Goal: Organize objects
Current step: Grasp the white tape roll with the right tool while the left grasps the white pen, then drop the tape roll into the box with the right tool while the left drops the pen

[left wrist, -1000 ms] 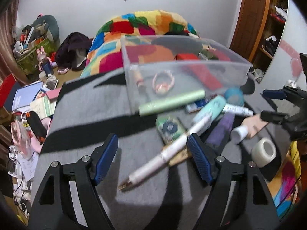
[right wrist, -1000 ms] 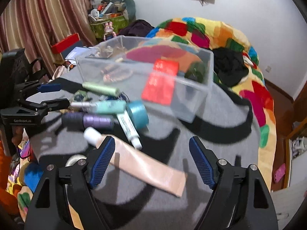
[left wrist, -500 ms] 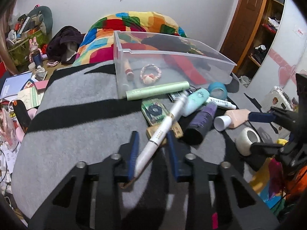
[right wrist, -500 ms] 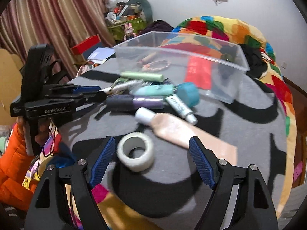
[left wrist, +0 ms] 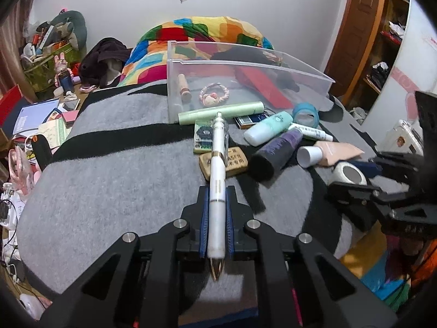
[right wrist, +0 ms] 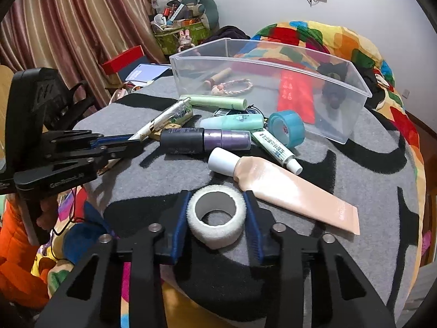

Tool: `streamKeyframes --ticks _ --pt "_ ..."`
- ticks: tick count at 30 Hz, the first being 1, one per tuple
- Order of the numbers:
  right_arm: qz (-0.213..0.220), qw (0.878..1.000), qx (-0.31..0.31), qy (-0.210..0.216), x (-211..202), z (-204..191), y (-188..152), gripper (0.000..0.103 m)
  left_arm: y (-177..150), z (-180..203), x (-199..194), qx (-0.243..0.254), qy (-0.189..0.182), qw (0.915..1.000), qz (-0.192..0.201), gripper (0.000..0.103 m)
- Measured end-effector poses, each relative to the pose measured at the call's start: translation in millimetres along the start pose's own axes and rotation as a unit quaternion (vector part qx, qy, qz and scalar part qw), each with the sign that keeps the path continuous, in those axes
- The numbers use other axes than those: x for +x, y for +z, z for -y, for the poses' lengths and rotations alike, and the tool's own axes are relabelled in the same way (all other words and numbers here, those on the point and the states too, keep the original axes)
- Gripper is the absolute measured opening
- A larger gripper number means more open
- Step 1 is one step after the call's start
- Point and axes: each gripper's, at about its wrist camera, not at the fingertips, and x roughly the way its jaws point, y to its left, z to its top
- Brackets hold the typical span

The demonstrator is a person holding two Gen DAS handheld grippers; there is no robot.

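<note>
Left tool (left wrist: 215, 218): pads clamped on the white pen (left wrist: 217, 180). 1 s ago it was wide open around the pen; at 0.5 s it was almost closed on it. Pen now runs straight down the tool axis, gold tip toward the camera, clicker end reaching the green tube (left wrist: 221, 112) by the clear bin (left wrist: 245, 63). In the earlier frames the pen lay diagonal in that view. Can't tell if it's off the grey-and-black blanket (left wrist: 109, 177) yet.

Right tool (right wrist: 215, 218): pads pressed on both sides of the white tape roll (right wrist: 215, 217), roll upright, hole toward the camera. At 0.5 s it was fully open with the roll sitting loose between the fingers; at 1 s it was open over the beige tube (right wrist: 289, 194) instead. That tube now lies just right of the roll, white cap pointing left.

Rest of the pile in the same layout as before: purple bottle (right wrist: 204, 140), mint bottle (right wrist: 232, 122), small white tube (right wrist: 275, 147), blue tape roll (right wrist: 286, 128), all in front of the bin. Under the pen: a green card (left wrist: 203, 136) and a tan eraser (left wrist: 224, 161).

Bin contents unchanged: bead bracelet (left wrist: 213, 94), wooden stick (left wrist: 184, 87), red packet (right wrist: 295, 93), dark item (right wrist: 331, 93).
</note>
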Motion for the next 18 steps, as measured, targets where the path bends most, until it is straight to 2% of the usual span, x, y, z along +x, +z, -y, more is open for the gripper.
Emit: streamKeyframes --ticks 7,11,18 --pt "0.031 0.999 0.01 -0.018 -14.4 2.5 8.0 0.034 0.6 6.1 -1.3 0.0 0.022 0.9996 0.017 0.01" --pt "0.059 0.997 0.028 -0.031 -25.7 10.9 21.6 0.034 7.0 5.5 -12.5 -0.012 0.018 0.9993 0.031 0.01" --pt "0.096 0.992 0.069 -0.037 -36.9 28.5 50.2 0.034 24.8 12.9 -42.4 -0.018 0.004 0.9968 0.078 0.01"
